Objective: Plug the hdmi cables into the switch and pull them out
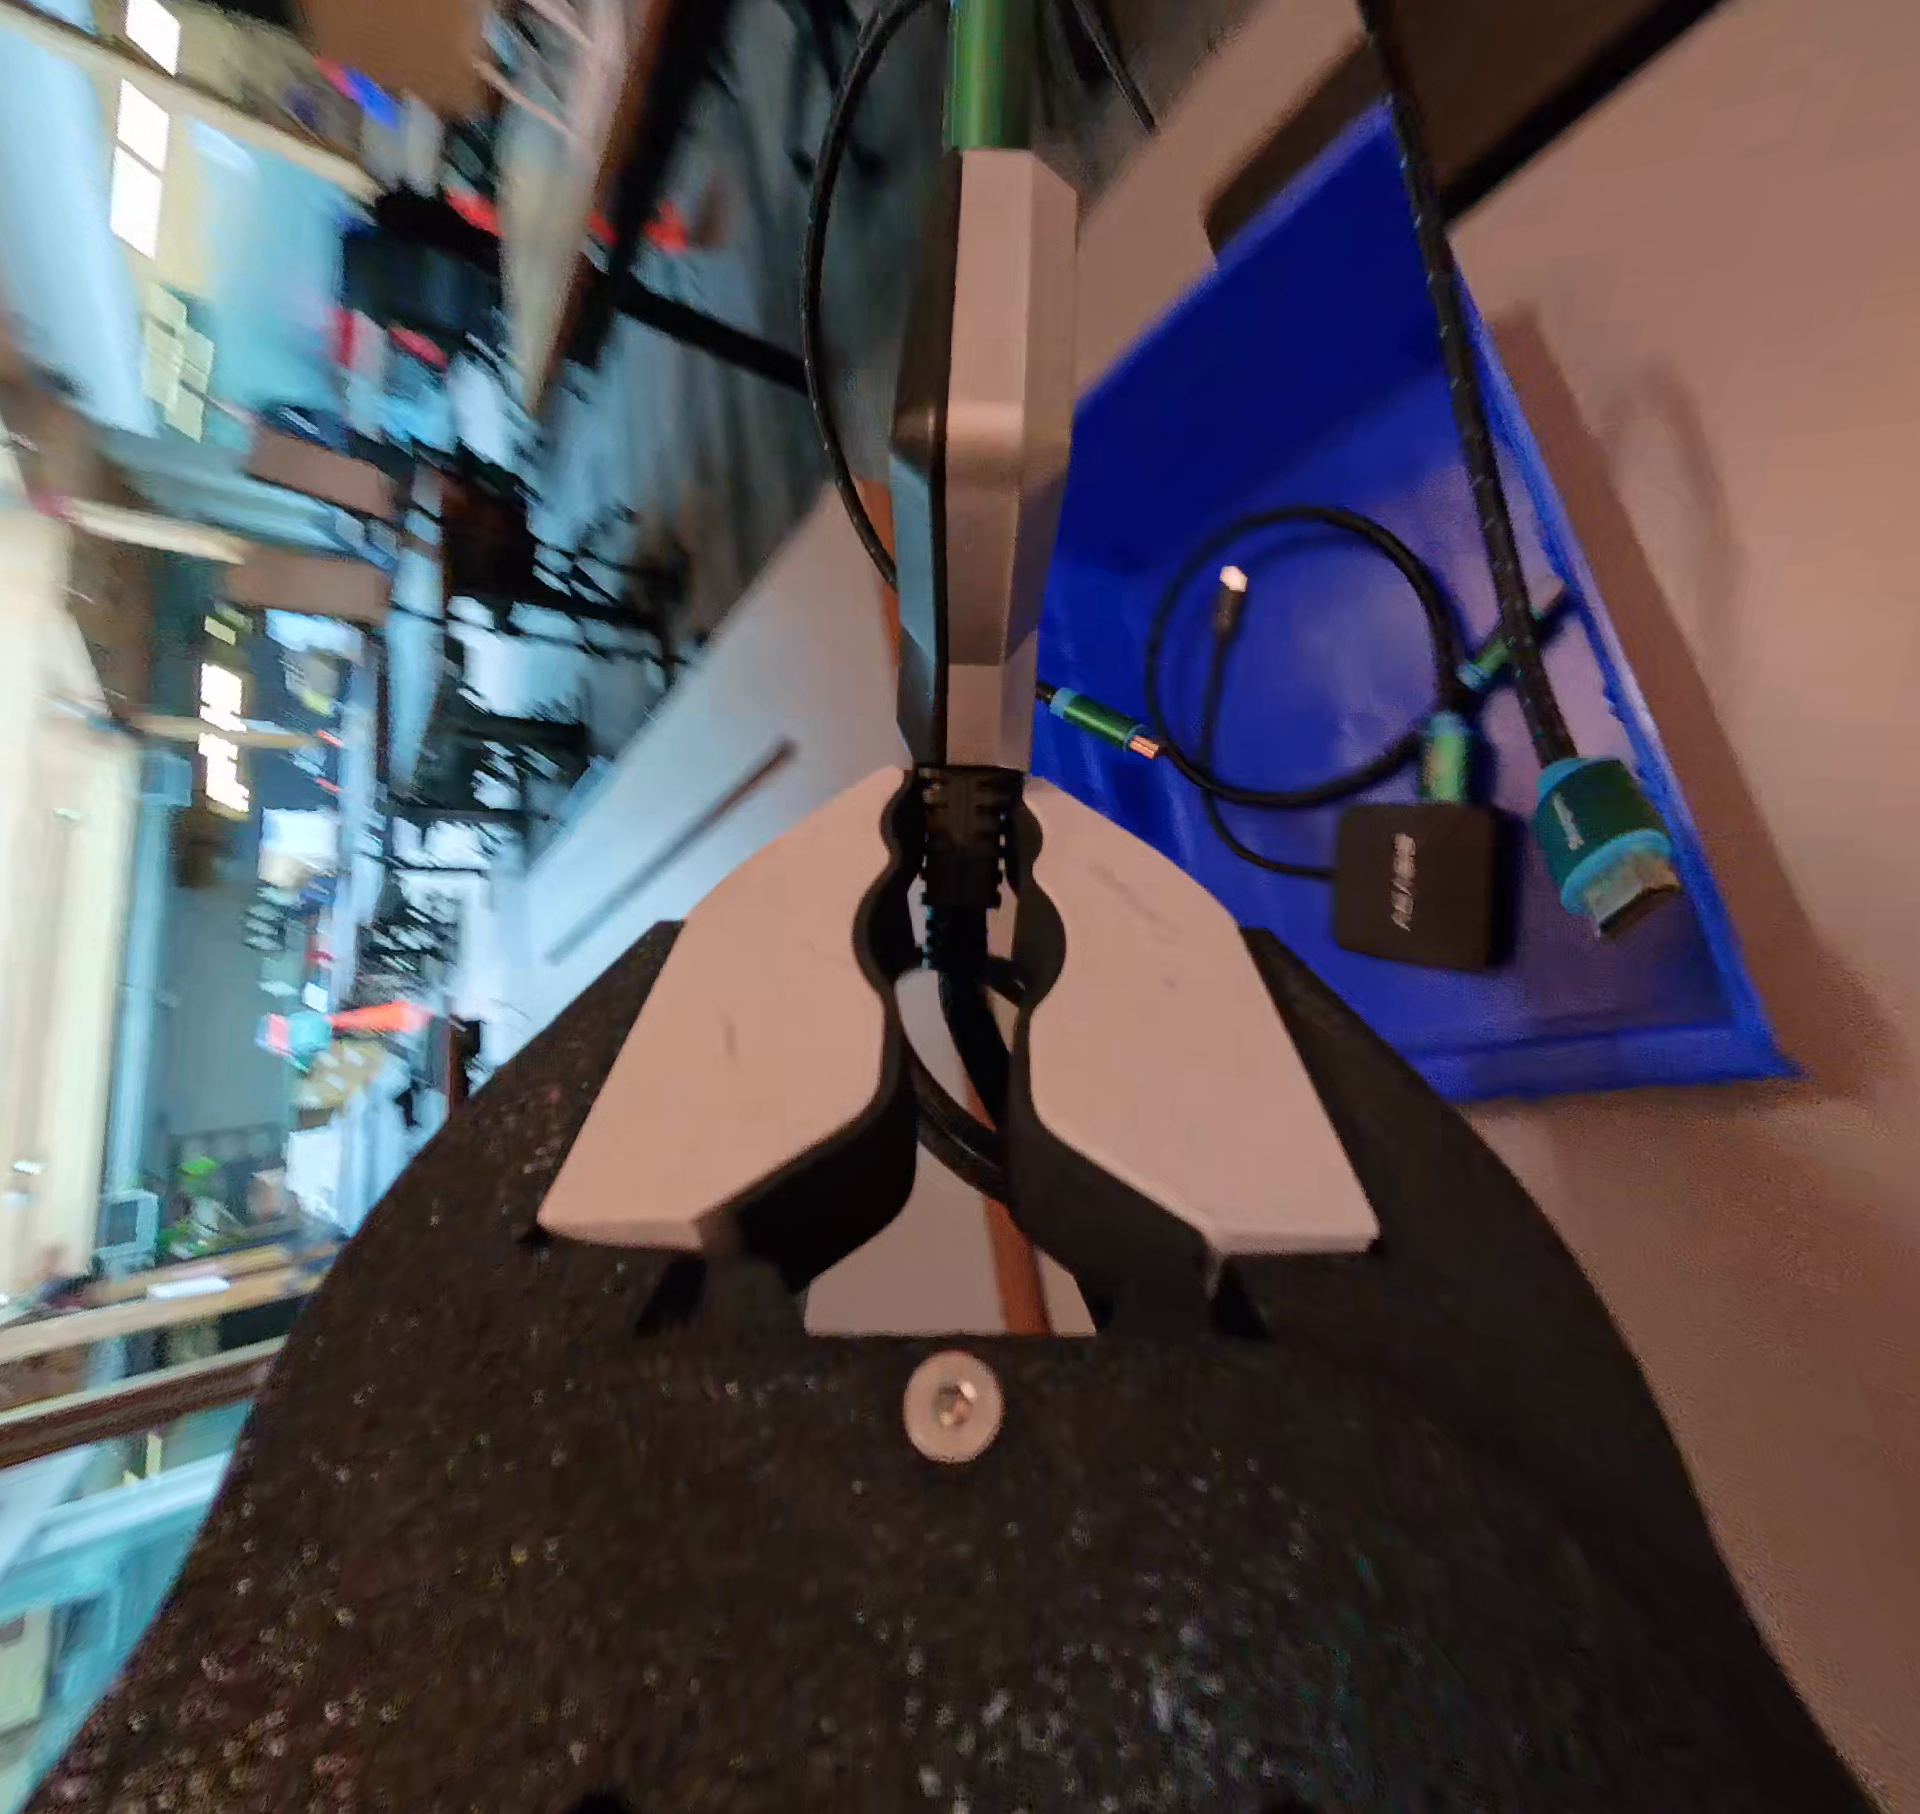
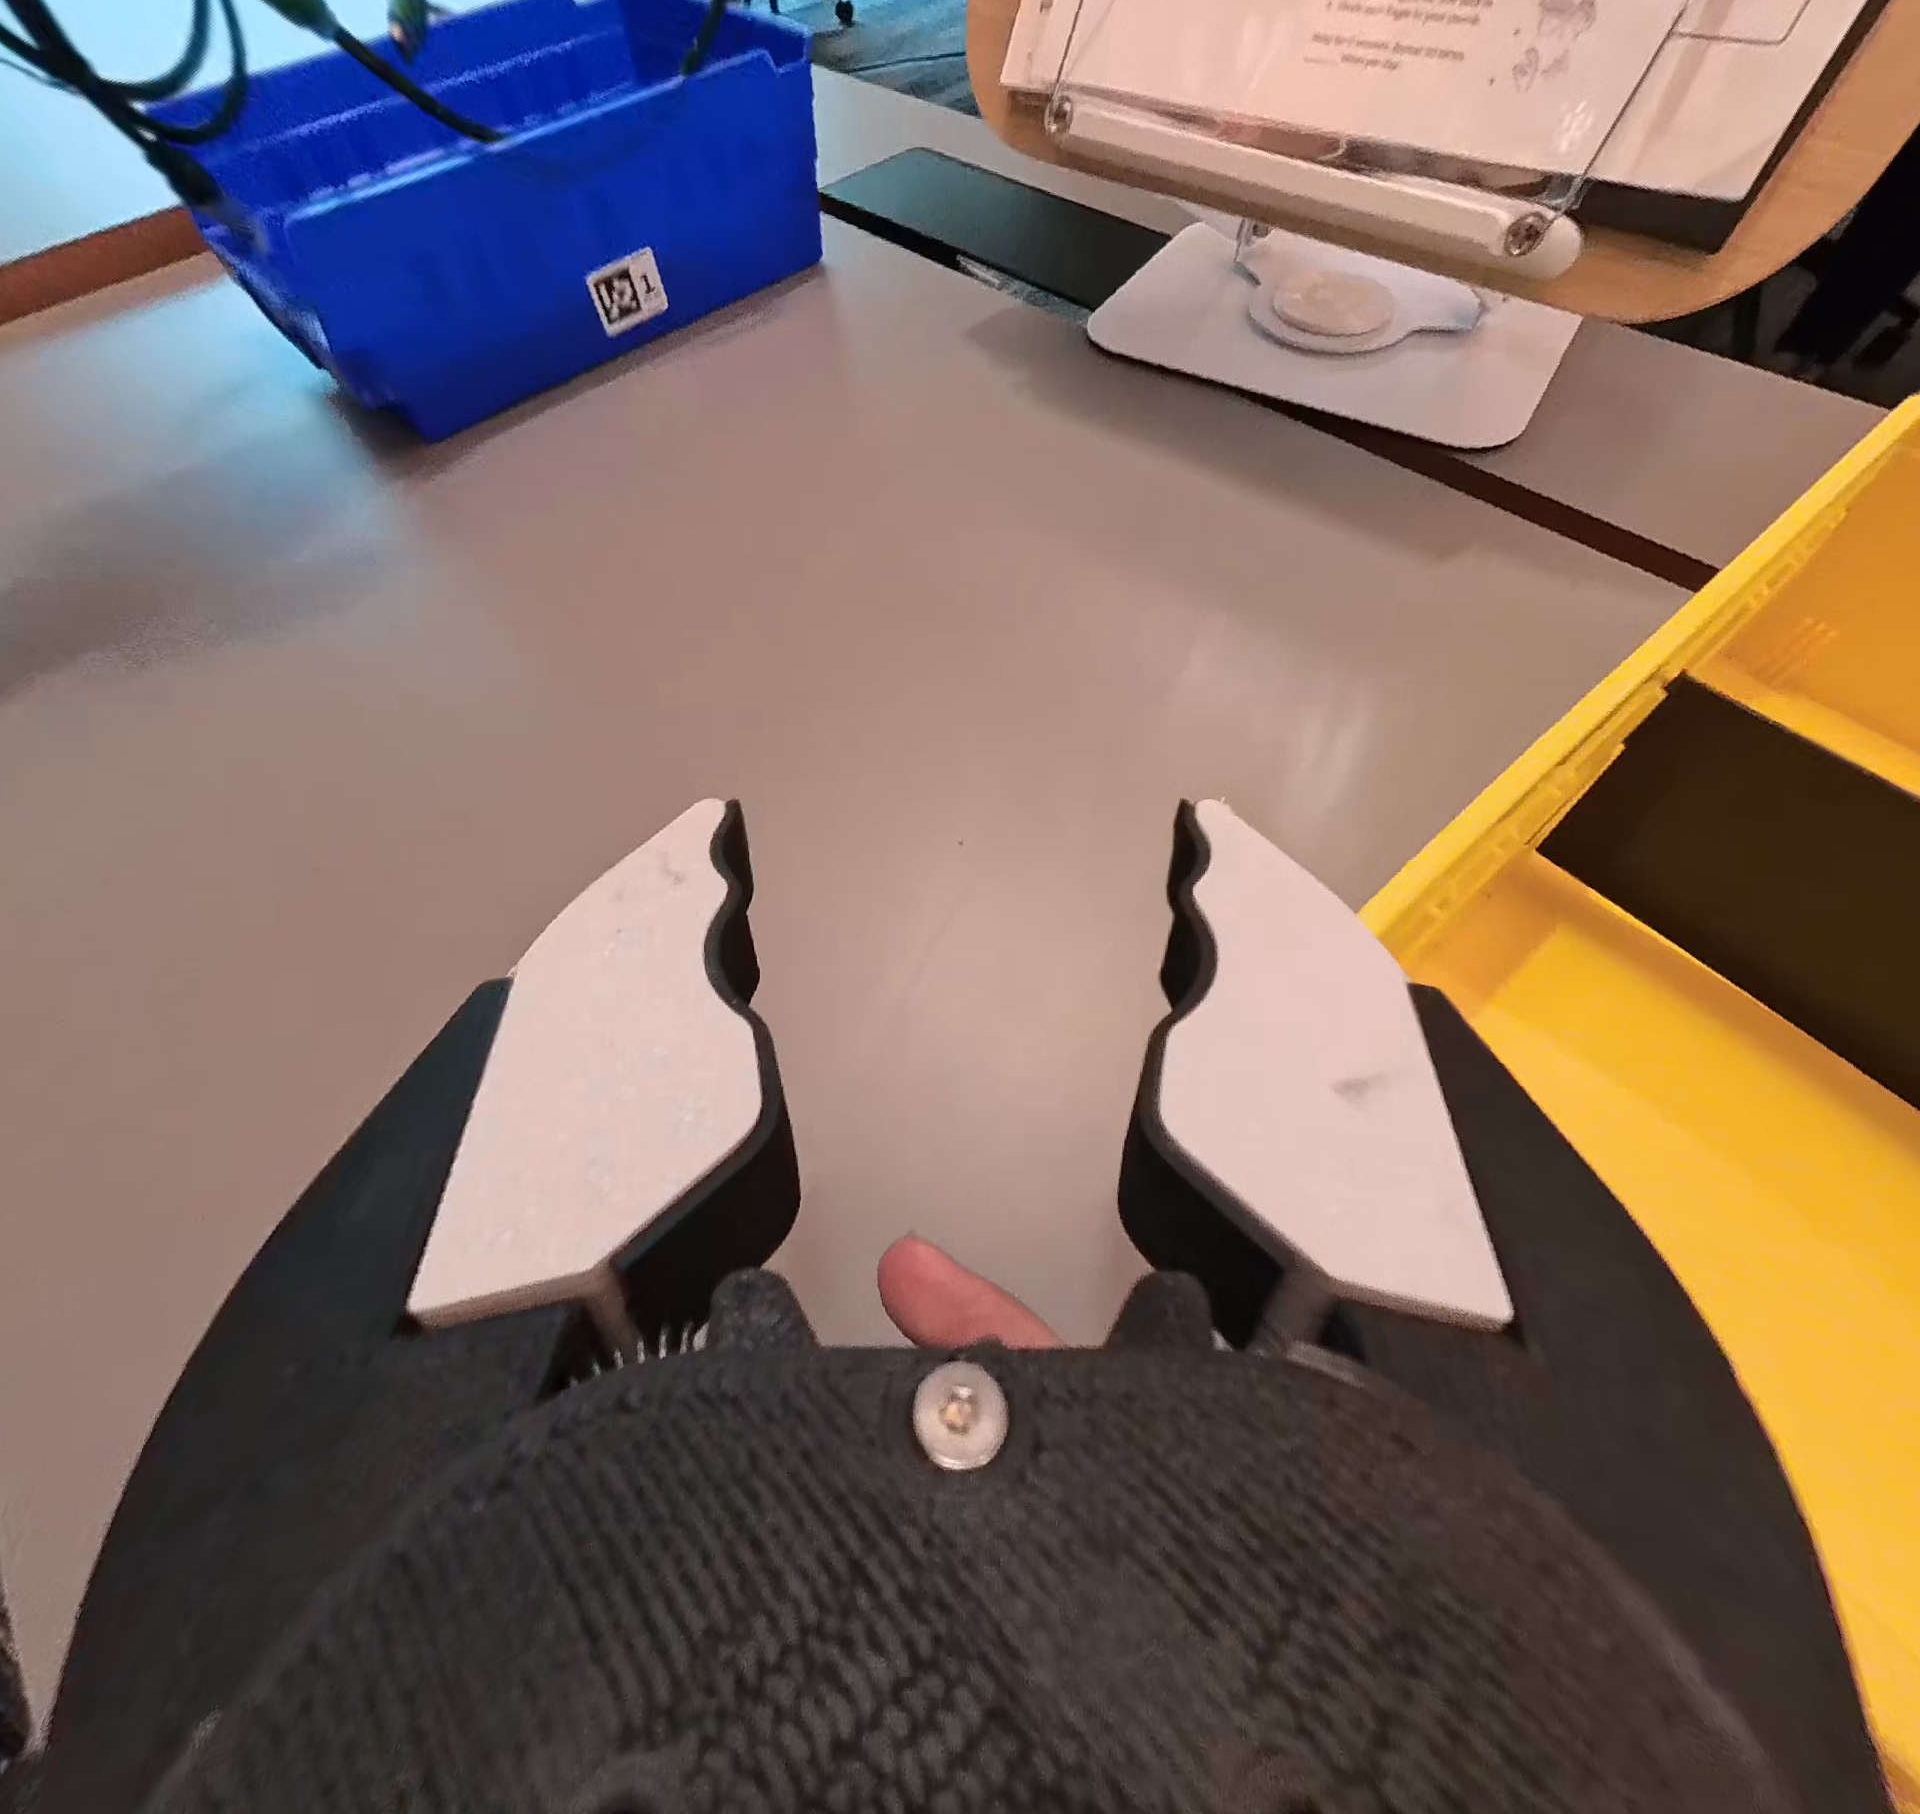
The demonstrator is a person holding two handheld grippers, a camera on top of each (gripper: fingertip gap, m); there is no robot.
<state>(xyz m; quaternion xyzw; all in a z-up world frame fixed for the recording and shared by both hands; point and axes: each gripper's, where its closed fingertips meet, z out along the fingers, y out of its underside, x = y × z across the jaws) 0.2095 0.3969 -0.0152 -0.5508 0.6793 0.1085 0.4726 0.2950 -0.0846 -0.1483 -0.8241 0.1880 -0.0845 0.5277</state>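
My left gripper (image 1: 961,800) is shut on the black ribbed cable end (image 1: 961,839) of a silver HDMI switch (image 1: 1013,393) and holds it in the air, edge-on. A green HDMI plug (image 1: 989,60) sits in the switch's far end. Beyond it, a blue bin (image 1: 1299,434) holds a teal HDMI plug (image 1: 1605,845), a small black box (image 1: 1418,886) and a coiled thin cable (image 1: 1288,663). My right gripper (image 2: 958,829) is open and empty above the grey table (image 2: 727,621). In the right wrist view, cables (image 2: 208,29) hang into the blue bin (image 2: 540,247) at the upper left.
A yellow bin (image 2: 1662,933) with a black insert stands close to the right of my right gripper. A paper holder on a white base (image 2: 1340,351) stands at the far side. A person's fingertip (image 2: 951,1297) shows between the right fingers' bases.
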